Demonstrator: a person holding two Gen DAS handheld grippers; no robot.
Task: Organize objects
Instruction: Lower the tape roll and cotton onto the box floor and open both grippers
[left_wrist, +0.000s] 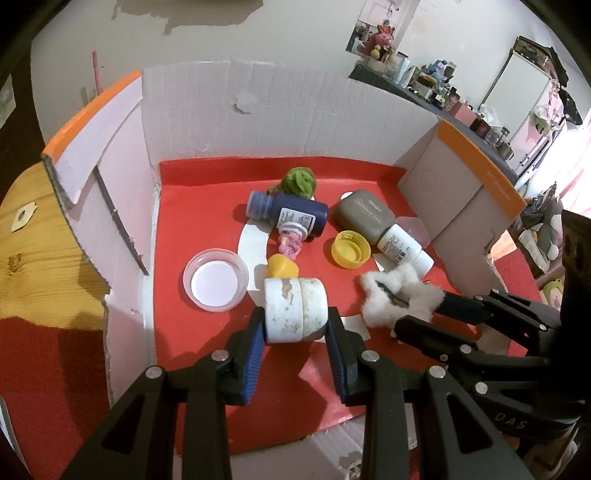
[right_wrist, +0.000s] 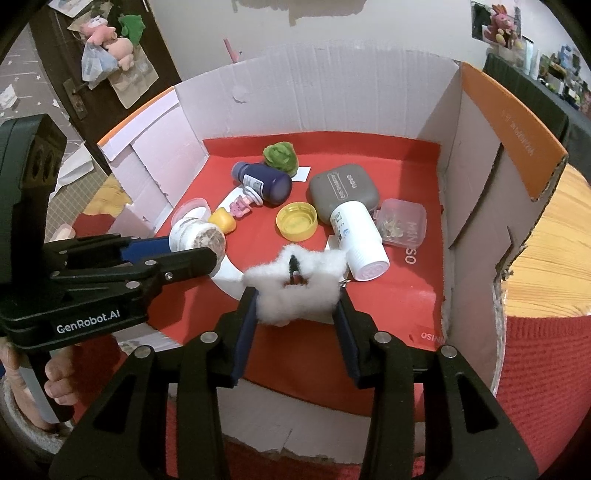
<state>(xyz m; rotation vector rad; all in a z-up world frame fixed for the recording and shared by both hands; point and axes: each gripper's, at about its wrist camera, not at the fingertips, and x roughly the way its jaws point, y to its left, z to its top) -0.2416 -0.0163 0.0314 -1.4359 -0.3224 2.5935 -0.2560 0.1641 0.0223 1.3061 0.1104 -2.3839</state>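
Grippers are both working inside the white cardboard box (left_wrist: 295, 110) with red floor. Left gripper (left_wrist: 295, 328) is clasping the white cylindrical plastic jar (left_wrist: 295, 310); right gripper (right_wrist: 297, 306) is pinching the white fluffy cotton wad (right_wrist: 295, 288) at the jar's 3 o'clock.

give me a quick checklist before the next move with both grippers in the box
1. Left gripper has the white jar between its fingers: ok.
2. Left pads pressing the jar firmly: cannot tell, contact looks light.
3. Right gripper around the white fluffy toy: ok.
4. Right grip firm on the toy: cannot tell, the fluff hides the contact.
5. The two grippers apart from each other: ok, side by side with a gap.
6. Path out of the cardboard box clear: ok at the low front edge; the yellow cap and white bottle lie close beyond the toy.
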